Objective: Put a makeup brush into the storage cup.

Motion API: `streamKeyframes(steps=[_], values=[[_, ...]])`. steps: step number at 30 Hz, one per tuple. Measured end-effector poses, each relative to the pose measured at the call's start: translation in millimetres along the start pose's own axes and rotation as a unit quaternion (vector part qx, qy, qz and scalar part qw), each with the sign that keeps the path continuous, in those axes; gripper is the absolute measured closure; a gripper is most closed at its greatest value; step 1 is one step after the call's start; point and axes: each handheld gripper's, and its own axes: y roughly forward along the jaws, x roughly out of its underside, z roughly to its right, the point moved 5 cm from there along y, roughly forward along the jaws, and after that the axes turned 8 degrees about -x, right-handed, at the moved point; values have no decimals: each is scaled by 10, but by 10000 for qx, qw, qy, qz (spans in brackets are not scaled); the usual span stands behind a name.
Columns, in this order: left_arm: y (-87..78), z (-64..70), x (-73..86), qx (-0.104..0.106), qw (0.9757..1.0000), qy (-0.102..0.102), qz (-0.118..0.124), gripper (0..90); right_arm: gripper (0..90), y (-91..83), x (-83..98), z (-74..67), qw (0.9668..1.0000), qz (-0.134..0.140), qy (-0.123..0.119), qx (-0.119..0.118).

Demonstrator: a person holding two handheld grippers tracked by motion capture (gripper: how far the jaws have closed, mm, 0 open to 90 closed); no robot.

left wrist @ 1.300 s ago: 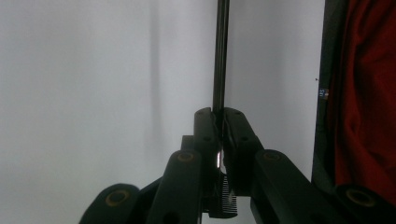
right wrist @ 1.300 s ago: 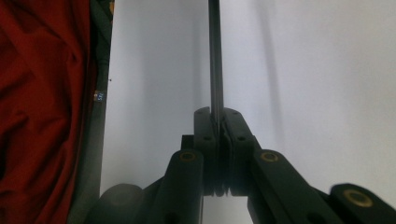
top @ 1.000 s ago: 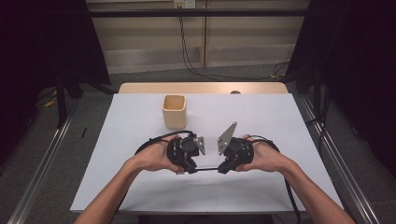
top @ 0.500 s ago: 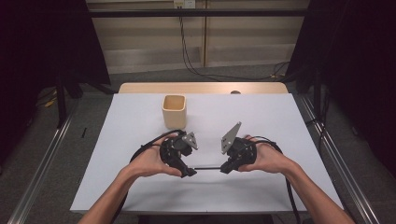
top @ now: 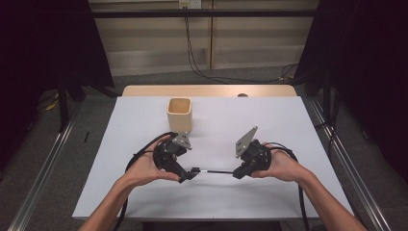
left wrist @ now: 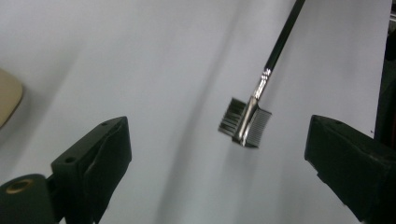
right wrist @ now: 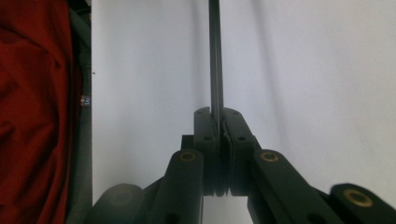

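A thin black-handled brush (top: 216, 171) with a small comb-and-bristle head (left wrist: 245, 123) hangs level just above the white table (top: 288, 120). My right gripper (top: 238, 173) is shut on the handle's end (right wrist: 215, 56), which runs straight out from between its pads (right wrist: 215, 116). My left gripper (top: 187, 175) faces it from the left. Its jaws have just been opening and stand wide (left wrist: 217, 137), with the brush head between them but untouched.
A beige square cup (top: 179, 113) stands open-topped behind the left hand; its edge shows as the beige thing (left wrist: 7, 95) at the left of the left gripper view. Red cloth (right wrist: 37, 93) lies beyond the table edge in the right gripper view. Cables trail from both grippers.
The left gripper opened, let go of the brush head and drew away to the left. The right gripper stayed put, still holding the handle.
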Motion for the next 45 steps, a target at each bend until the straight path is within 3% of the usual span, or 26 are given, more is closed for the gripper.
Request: streamKeyframes(steps=[4,9,12,17,19,24,31,32,41,45], values=[[-18,-15,54,-42,9999,-60,72,54,860,-25,80,-9,9998,47,193,43],[-107,-106,96,-377,9981,-319,363,47,859,-58,166,10,9989,186,383,185],[-176,-127,143,-388,9972,-372,517,40,859,-81,234,16,9979,264,514,284],[-213,-140,239,-658,9939,-585,662,34,859,-113,329,18,9952,541,700,406],[-221,-116,271,-734,9906,-854,771,35,859,-108,348,11,9939,614,794,459],[-228,-59,335,-810,9894,-875,833,36,859,-58,377,8,9882,860,1065,686],[-243,-70,414,-924,9840,-1071,1079,35,860,-13,357,2,9806,1415,1088,815],[-245,-71,422,-912,9841,-1081,1071,35,860,-7,346,-7,9784,1544,1107,818],[-203,-43,472,-871,9842,-1093,1088,39,860,64,331,-44,9722,1926,1006,869],[-189,-35,507,-888,9820,-1185,1172,40,859,56,339,-47,9663,2179,1005,936]])
